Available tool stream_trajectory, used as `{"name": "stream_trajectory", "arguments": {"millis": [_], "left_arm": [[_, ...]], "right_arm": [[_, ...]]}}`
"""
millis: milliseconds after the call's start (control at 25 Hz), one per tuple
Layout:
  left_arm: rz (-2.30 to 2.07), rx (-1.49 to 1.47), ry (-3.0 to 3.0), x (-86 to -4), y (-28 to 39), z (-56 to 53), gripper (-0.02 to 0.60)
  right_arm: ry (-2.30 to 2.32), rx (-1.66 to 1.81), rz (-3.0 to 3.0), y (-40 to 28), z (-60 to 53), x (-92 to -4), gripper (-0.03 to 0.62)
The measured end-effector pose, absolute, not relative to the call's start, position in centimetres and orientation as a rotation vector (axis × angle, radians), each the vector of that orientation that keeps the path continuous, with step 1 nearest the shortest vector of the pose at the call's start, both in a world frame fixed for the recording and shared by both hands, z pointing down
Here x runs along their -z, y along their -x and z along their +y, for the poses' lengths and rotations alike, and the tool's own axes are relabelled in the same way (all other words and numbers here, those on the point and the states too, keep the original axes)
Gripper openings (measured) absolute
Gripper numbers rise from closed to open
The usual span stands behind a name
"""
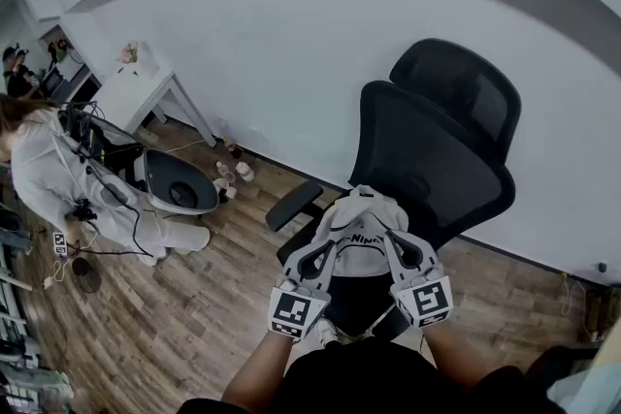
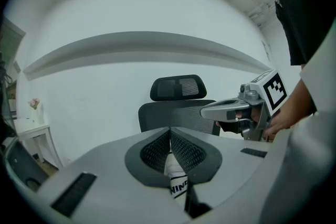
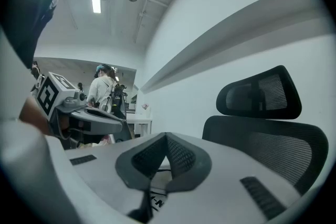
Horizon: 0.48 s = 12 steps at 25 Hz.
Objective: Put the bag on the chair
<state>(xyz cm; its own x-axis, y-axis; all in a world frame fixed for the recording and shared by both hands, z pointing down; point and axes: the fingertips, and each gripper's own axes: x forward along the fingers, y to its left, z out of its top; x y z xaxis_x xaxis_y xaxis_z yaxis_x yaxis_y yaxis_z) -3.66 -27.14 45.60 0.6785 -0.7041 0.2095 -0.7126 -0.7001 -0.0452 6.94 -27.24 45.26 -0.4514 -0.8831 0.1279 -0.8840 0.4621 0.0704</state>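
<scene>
Wood floor (image 1: 184,315) is seen under everything in the head view. At its far left a person (image 1: 44,175) in pale clothing is bent low, beside a white table (image 1: 136,92) set against the wall (image 1: 320,44).

Further right, the left gripper (image 1: 325,255) is held over the front edge of the chair's seat. Its jaws are seen pressed together, with a fold of white fabric pinched between the pads. That fabric belongs to the bag (image 1: 361,226), a white bag with dark print, which is held up between the two grippers in front of the backrest of the black mesh chair (image 1: 441,160). Contact between bag and seat cannot be determined.

The right gripper (image 1: 393,242) is clamped on the bag's right side. Its jaws are likewise closed together, and the bag's fabric is seen just below them. The chair's headrest is seen above and behind, at the right.
</scene>
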Motion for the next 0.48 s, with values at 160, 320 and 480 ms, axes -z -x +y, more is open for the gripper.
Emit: {"name": "stream_trajectory", "arguments": {"millis": [160, 320, 480], "left_arm": [[-1.206, -0.342, -2.835, -45.7, 4.3, -26.6, 0.023], [-1.211, -0.354, -2.827, -45.7, 4.9, -26.3, 0.023], [-1.238, -0.330, -2.817, -45.4, 5.5, -26.3, 0.023]], "right_arm": [[-1.548, -0.010, -2.556, -6.5, -26.8, -45.1, 0.019], [-1.541, -0.006, -2.555, -6.2, -26.6, -44.9, 0.018], [-1.539, 0.007, -2.554, -6.1, -26.5, -44.8, 0.020]]}}
